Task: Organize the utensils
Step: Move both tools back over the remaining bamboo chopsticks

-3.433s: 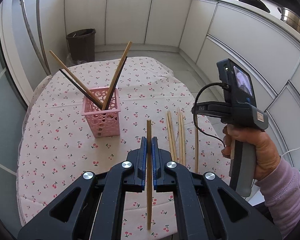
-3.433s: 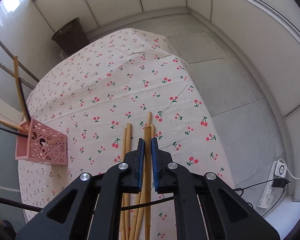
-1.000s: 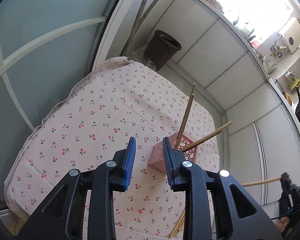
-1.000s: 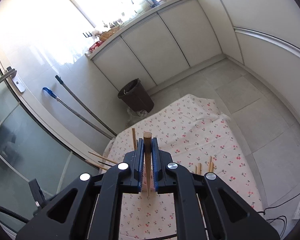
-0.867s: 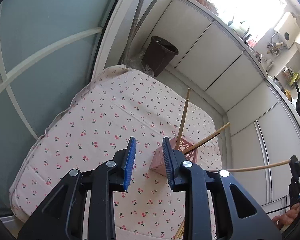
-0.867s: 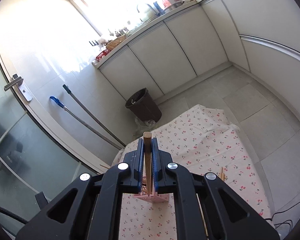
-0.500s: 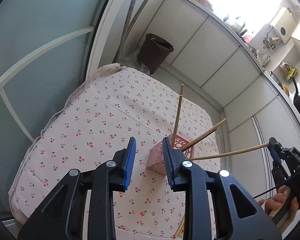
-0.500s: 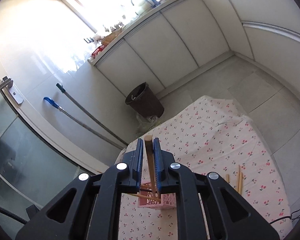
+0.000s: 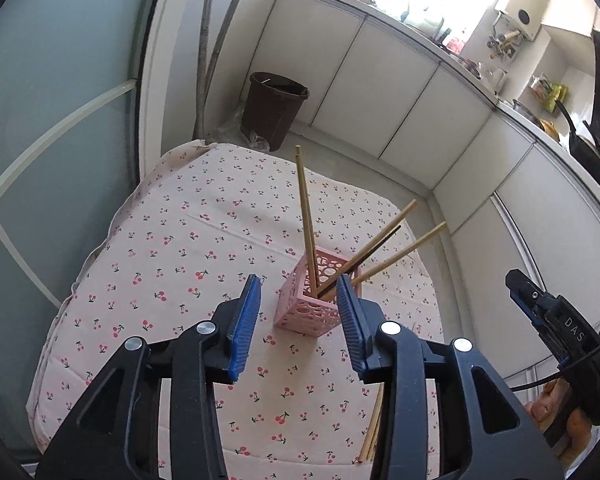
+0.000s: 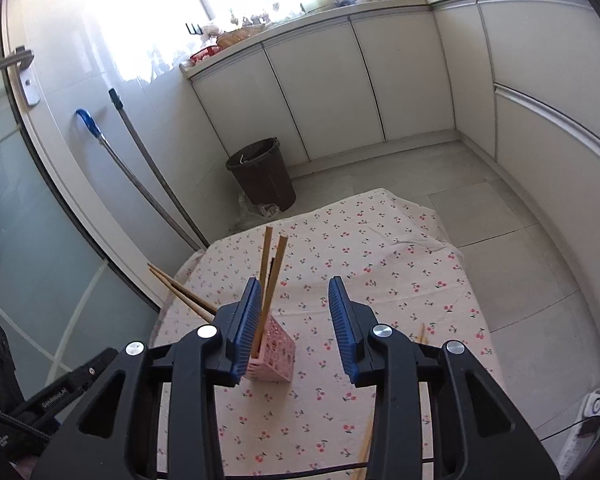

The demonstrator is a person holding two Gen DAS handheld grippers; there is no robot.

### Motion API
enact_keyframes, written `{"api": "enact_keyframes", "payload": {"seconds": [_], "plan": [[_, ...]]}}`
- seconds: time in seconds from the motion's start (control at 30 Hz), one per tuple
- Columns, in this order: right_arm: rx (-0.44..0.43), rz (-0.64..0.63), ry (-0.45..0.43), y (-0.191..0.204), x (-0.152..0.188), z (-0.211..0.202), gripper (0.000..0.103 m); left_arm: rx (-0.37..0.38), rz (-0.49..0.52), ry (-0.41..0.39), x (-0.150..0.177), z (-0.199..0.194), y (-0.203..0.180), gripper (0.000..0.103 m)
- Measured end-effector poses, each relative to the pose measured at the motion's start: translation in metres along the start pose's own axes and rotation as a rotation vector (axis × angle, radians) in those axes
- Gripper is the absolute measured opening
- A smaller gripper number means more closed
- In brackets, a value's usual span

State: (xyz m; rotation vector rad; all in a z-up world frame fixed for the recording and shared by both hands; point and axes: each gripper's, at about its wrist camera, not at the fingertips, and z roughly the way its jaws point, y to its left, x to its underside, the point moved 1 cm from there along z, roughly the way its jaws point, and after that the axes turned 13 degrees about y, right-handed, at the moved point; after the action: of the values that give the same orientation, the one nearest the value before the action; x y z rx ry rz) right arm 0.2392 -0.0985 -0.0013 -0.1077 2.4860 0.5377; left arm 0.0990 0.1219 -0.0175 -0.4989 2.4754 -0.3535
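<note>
Having been clamped on a chopstick half a second ago, the right claw is now spread and empty; the stick has been dropped into the holder. The left claw is also held apart, empty. More chopsticks remain to be collected from the counter.

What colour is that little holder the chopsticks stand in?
Pink, with cut-out holes; the holder shows best in the left wrist view.

Both grippers, left and right, are black with ribbed blue fingers and silver screws. The right one carries "DAS" lettering, a black cable, and bare skin shows below it.
</note>
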Motion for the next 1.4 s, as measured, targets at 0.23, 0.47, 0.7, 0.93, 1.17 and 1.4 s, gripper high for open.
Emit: {"api": "enact_keyframes", "payload": {"seconds": [0.23, 0.47, 0.7, 0.93, 1.17, 1.4], "plan": [[0.121, -0.072, 0.054, -0.011, 0.025, 0.008, 0.056, -0.038, 0.08, 0.062, 0.015, 0.03, -0.026, 0.054], [0.225, -0.121, 0.072, -0.023, 0.038, 0.01, 0.068, -0.062, 0.125, 0.106, 0.025, 0.052, -0.047, 0.065], [0.355, -0.105, 0.104, -0.051, 0.045, 0.011, 0.088, -0.074, 0.153, 0.157, 0.032, 0.074, -0.064, 0.079], [0.328, 0.028, 0.153, -0.09, 0.042, 0.0, 0.095, -0.131, 0.196, 0.274, 0.046, 0.121, -0.083, 0.089], [0.305, 0.094, 0.206, -0.112, 0.038, -0.004, 0.095, -0.185, 0.233, 0.369, 0.061, 0.17, -0.103, 0.092], [0.275, 0.159, 0.231, -0.125, 0.033, -0.009, 0.095, -0.243, 0.297, 0.391, 0.065, 0.214, -0.135, 0.092]]}}
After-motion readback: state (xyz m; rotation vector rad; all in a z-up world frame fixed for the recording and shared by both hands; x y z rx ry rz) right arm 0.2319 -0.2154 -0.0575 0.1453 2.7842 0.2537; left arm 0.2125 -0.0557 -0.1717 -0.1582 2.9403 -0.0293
